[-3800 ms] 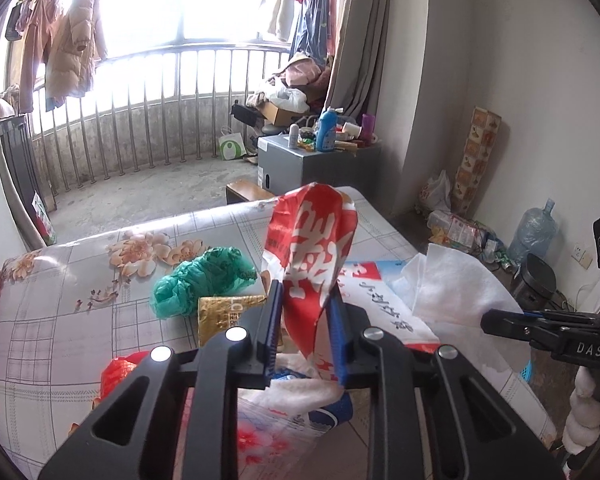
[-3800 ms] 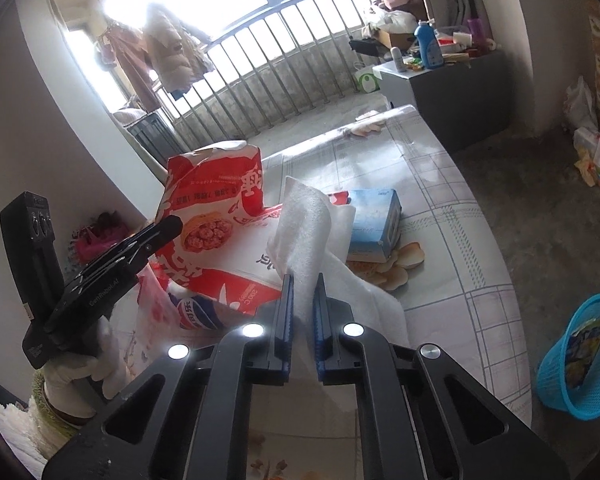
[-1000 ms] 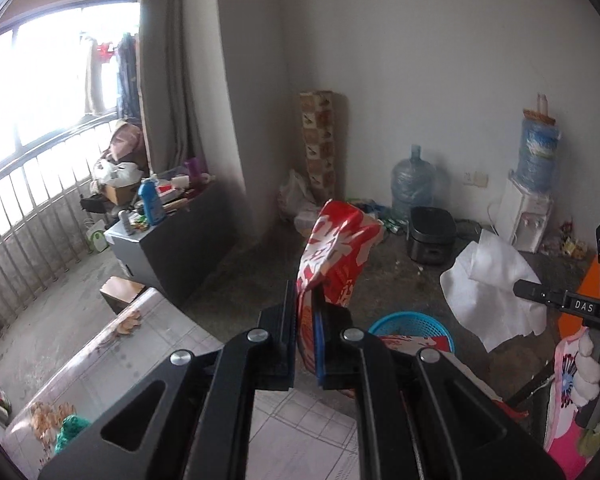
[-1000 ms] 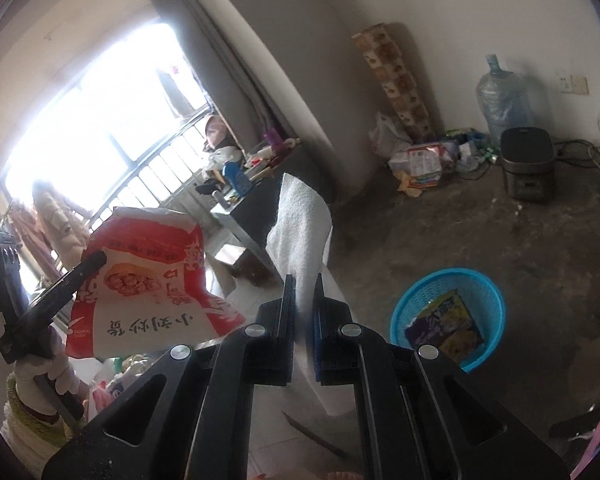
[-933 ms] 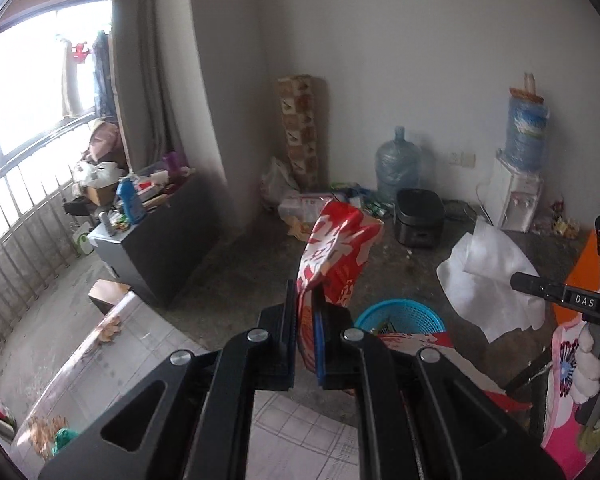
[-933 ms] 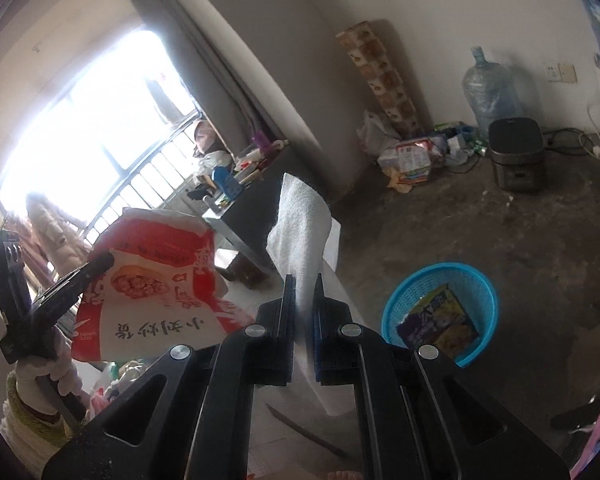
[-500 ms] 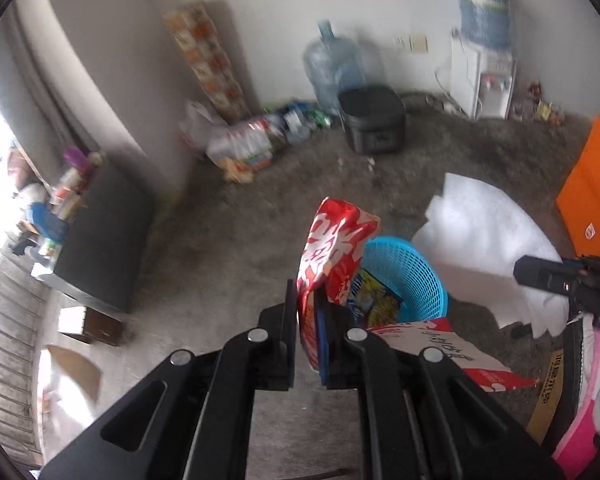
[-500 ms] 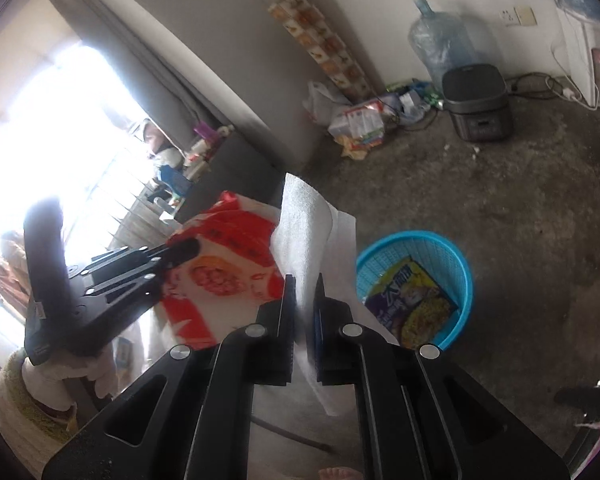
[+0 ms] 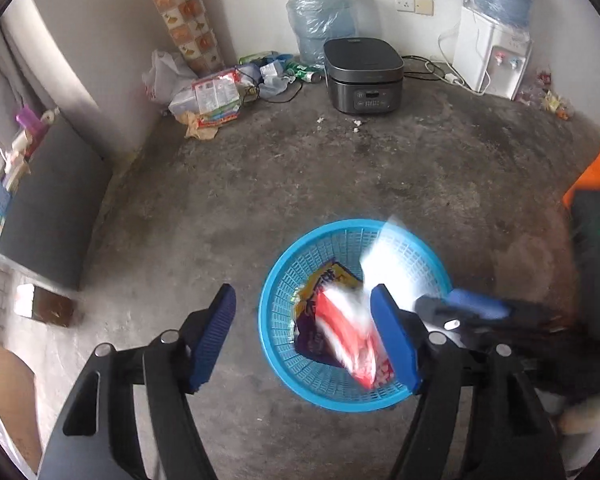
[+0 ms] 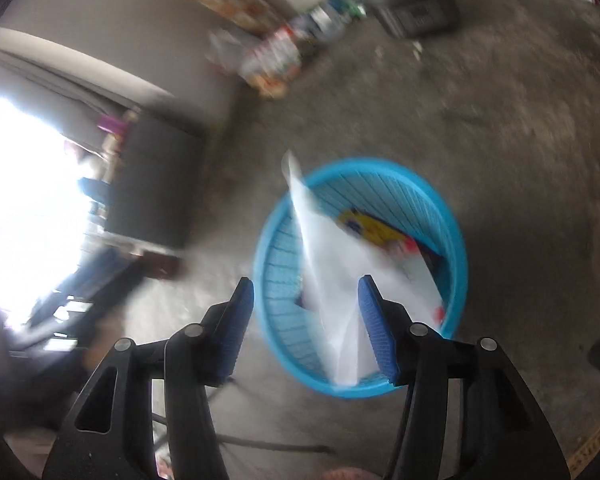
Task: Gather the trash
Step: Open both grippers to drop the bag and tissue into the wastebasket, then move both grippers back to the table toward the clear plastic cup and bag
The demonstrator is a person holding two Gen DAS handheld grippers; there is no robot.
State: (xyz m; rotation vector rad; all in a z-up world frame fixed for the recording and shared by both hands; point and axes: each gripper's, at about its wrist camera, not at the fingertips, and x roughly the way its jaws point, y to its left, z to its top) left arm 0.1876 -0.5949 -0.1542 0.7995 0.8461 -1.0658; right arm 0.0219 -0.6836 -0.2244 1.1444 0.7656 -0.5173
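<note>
The red-and-white wrapper (image 9: 350,330) (blurred) sits over the blue basket (image 9: 278,354) at lower centre of the left wrist view, free of the left gripper (image 9: 306,334), whose jaws are opening. The white paper sheet (image 10: 332,280) hangs loose between the right gripper's (image 10: 306,326) opening jaws, over the same basket on the concrete floor (image 9: 300,176).

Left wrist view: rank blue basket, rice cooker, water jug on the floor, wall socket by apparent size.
1. blue basket, though nearest the camera
2/3. rice cooker and water jug, too close to rank
4. wall socket
</note>
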